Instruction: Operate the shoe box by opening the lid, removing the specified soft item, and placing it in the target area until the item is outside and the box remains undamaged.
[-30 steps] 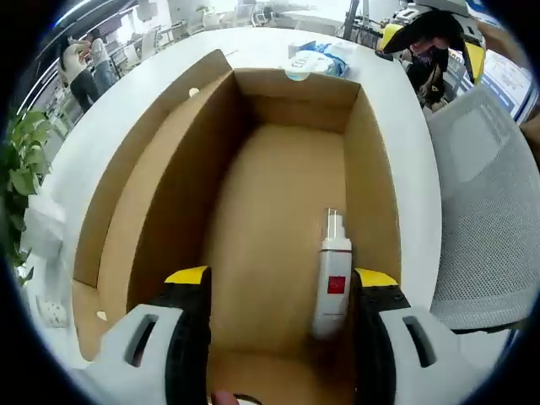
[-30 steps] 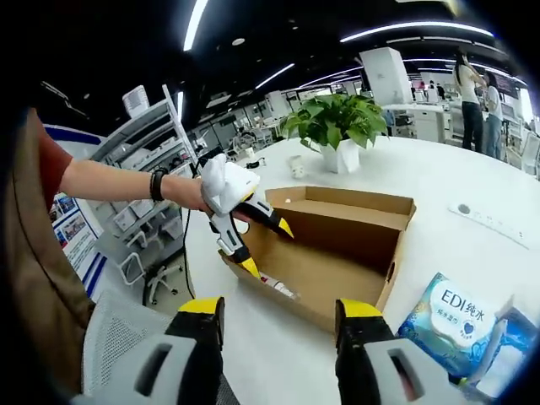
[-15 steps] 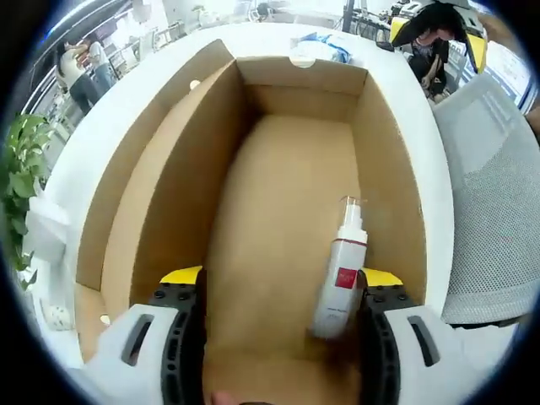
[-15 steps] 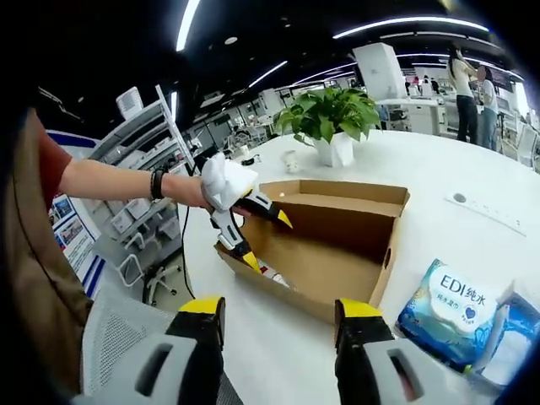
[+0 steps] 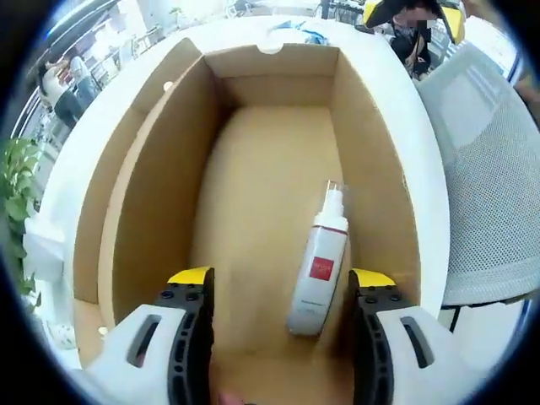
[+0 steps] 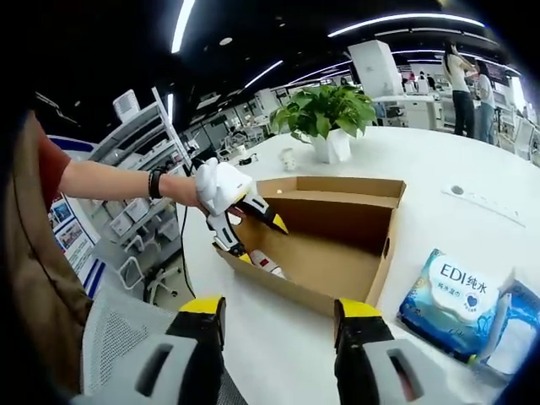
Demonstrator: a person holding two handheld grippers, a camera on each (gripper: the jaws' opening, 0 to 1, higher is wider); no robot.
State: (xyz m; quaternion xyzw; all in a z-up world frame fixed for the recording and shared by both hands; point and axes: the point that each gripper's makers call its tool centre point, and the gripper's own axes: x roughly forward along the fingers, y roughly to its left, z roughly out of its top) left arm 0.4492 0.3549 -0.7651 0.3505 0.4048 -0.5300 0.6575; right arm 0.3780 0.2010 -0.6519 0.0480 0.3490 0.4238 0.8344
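Note:
The brown cardboard shoe box (image 5: 160,194) lies open on the white table, its lid flap folded out to the left. A white spray bottle with a red label (image 5: 319,261) lies on the box floor near the right wall. My left gripper (image 5: 281,283) is open and reaches down into the near end of the box, the bottle's base between its jaws, nearer the right one. In the right gripper view, the box (image 6: 321,261) sits ahead with the left gripper (image 6: 257,240) dipped into its left end above the bottle (image 6: 266,263). My right gripper (image 6: 280,308) is open, holds nothing and hovers short of the box.
A blue and white tissue pack (image 6: 456,295) lies on the table (image 6: 439,211) right of the box. A potted plant (image 6: 325,114) stands beyond the box. A grey mesh chair (image 5: 485,186) is beside the table edge. People stand in the far background.
The left gripper has edged further over the bottle, which now lies more between its jaws. In the right gripper view it sits slightly lower in the box. The right gripper has hardly moved.

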